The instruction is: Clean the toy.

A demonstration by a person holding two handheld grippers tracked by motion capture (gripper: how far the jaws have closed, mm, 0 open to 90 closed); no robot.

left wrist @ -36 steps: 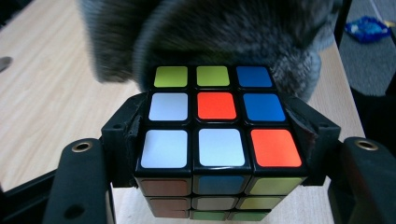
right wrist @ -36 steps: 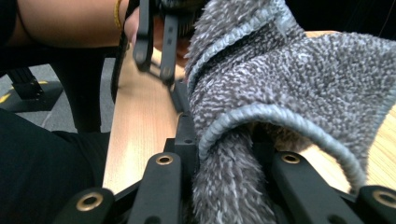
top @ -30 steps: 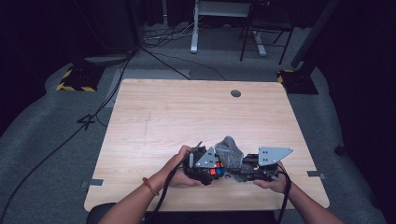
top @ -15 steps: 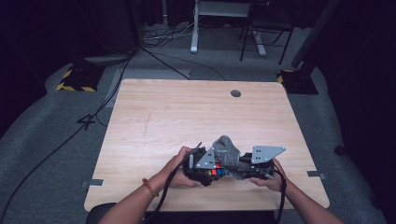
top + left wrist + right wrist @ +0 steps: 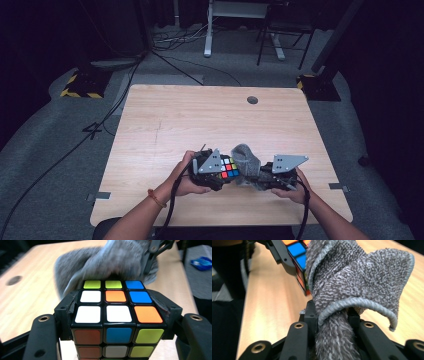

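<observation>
Two pairs of jaws are loaded: the left gripper [image 5: 110, 322] pinches a scrambled puzzle cube [image 5: 113, 312] by its sides, while the right gripper [image 5: 332, 322] clamps a bunched grey cloth [image 5: 359, 282] that touches the cube's far face, probably wiping it. Both are held just above the near edge of the pale wood worktop [image 5: 200, 120]. Hard rubbing could twist a cube layer or push the glossy plastic out of the grip. Looped terry pile could snag on corners.
</observation>
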